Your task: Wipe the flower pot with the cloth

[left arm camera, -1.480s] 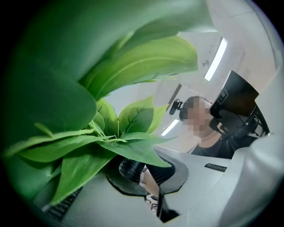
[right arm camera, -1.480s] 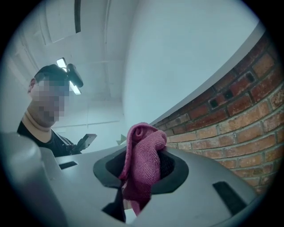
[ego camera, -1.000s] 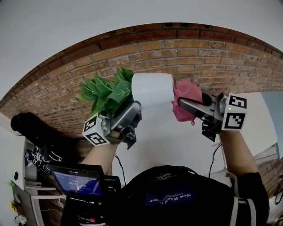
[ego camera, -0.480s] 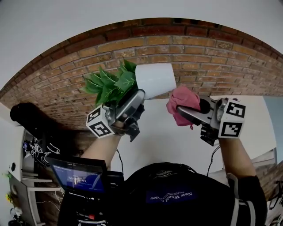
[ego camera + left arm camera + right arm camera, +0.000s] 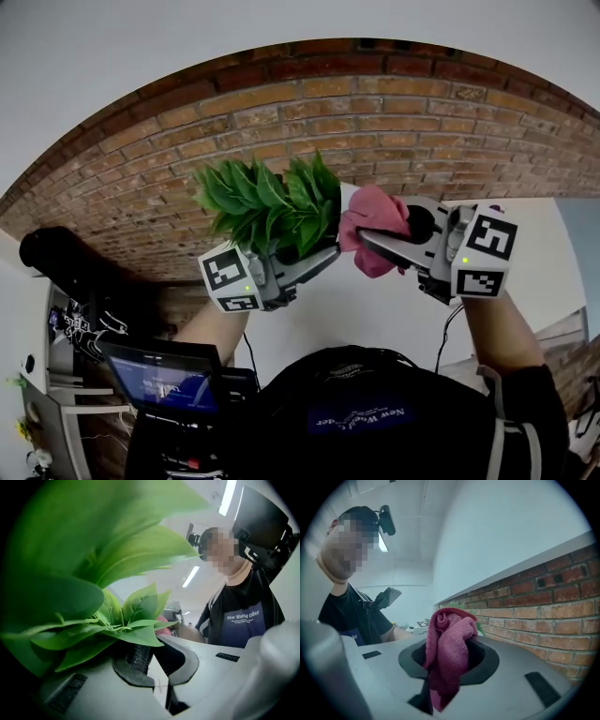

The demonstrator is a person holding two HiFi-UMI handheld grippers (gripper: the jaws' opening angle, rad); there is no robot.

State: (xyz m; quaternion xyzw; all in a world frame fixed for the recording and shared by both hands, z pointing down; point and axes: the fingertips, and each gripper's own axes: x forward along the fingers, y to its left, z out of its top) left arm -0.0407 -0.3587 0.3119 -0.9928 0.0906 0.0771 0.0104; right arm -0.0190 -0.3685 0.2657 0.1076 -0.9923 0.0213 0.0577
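Left gripper is clamping the flower pot, apparently by its rim, leaves upward. Right gripper is pinching the magenta cloth, which is touching the pot's right side.

Leaves crowd the space just ahead of the left gripper jaws. The cloth bunched in the right gripper jaws sits right against them, leaving no gap between. Beyond both sets of jaws stands the brick wall. Below them the white counter lies open.
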